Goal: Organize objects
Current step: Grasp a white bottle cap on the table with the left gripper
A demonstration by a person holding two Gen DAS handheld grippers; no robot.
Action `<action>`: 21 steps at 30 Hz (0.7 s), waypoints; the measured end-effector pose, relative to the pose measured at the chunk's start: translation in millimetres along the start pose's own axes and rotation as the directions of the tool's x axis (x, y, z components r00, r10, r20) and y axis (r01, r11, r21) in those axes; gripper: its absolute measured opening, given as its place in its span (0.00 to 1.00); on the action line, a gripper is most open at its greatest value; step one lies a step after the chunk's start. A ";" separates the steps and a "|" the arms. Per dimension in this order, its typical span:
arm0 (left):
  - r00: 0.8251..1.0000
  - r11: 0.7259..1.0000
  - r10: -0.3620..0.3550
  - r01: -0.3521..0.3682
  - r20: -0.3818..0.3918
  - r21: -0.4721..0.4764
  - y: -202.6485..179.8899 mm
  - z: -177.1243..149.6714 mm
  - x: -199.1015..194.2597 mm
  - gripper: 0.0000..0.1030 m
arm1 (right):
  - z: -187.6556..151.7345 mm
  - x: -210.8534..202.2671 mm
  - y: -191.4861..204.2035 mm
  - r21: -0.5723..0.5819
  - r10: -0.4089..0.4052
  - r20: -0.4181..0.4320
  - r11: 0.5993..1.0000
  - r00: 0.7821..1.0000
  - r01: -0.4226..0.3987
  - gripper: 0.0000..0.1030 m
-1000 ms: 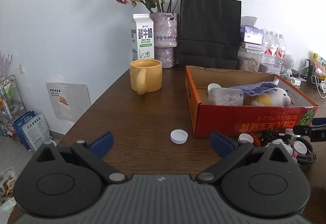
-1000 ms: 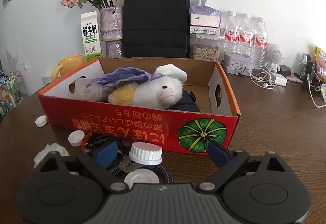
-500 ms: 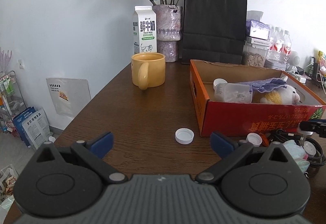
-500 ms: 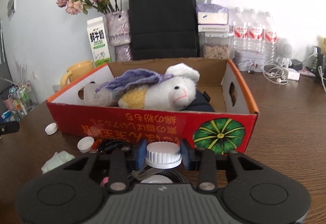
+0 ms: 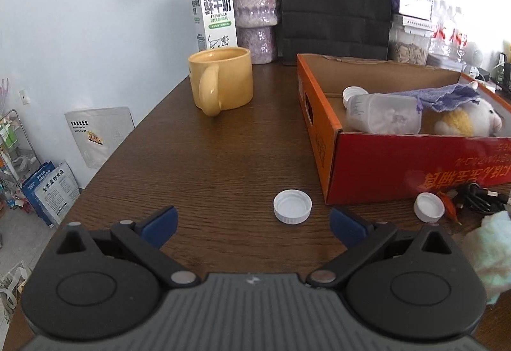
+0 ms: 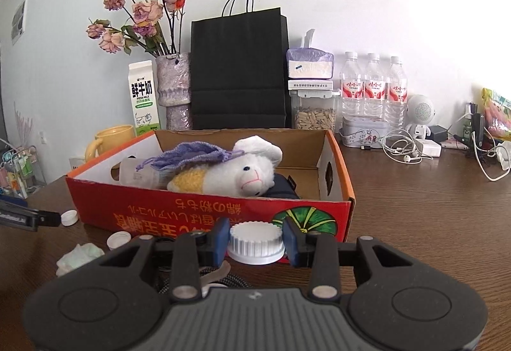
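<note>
Since the earlier frames, the left gripper (image 5: pixel 252 223) has come forward and lower over the table (image 5: pixel 207 165): the loose cap (image 5: pixel 292 206) now sits larger, just ahead of its spread jaws, right of centre in the left view. In the right view, the right gripper (image 6: pixel 256 242), open around the ribbed lid (image 6: pixel 255 243) a second ago, has just been closing and now clamps it at lower centre, both pads pressed on its sides.

Left view, left to right: we note a glazed yellow mug (image 5: pixel 220 81) at upper centre, the cap at mid-frame, the box (image 5: pixel 322 140) at right, a second cap (image 5: pixel 429 206) at its near corner and a soft pale wad (image 5: pixel 491 252) at the right edge. The left gripper is open and holds nothing.

Right view, left to right: the mug, the red corrugated box holding a frosted bottle (image 6: pixel 137 173), a knitted purple cloth (image 6: pixel 191 156) and a plush toy (image 6: pixel 236 175).

Step in hand, by our judgement: carry the lid to the box. We advise lifting it clear of the braided cable (image 6: pixel 223 280) beneath, keeping it level so the ribs do not slip in the pads, clearing the cardboard wall, and releasing over bare floor, not on the plush. For the left gripper, centre the jaws on the cap first; it is low, smooth and likely to skid on the wood grain.
</note>
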State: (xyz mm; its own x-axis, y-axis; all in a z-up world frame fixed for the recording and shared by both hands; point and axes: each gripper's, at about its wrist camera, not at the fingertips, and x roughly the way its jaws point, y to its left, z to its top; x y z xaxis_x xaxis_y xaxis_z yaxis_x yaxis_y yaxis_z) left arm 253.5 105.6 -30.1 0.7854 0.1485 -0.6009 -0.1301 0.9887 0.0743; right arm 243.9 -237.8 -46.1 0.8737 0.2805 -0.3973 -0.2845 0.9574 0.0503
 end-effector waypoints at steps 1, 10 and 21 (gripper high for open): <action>1.000 1.000 0.004 -0.004 -0.003 0.002 -0.9 0.9 3.8 1.00 | -0.2 -0.1 0.6 -0.003 0.001 0.000 1.000 1.000 -0.001 0.34; 1.000 0.999 -0.023 0.023 -0.009 -0.027 -3.8 -0.2 20.6 0.89 | -1.2 1.4 1.4 -0.004 0.000 -0.004 1.000 1.000 0.000 0.34; 0.996 0.996 -0.083 0.084 0.016 -0.038 -2.8 -1.1 18.4 0.28 | -2.6 2.2 3.8 -0.014 0.003 -0.009 1.000 1.000 -0.003 0.34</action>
State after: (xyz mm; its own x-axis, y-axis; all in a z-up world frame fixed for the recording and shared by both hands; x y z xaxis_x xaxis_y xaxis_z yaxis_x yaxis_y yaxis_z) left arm 267.7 105.6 -42.3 0.8030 0.0662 -0.5923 -0.0867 0.9962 -0.0063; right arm 243.7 -233.7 -49.2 0.8694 0.2823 -0.4056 -0.2922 0.9556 0.0388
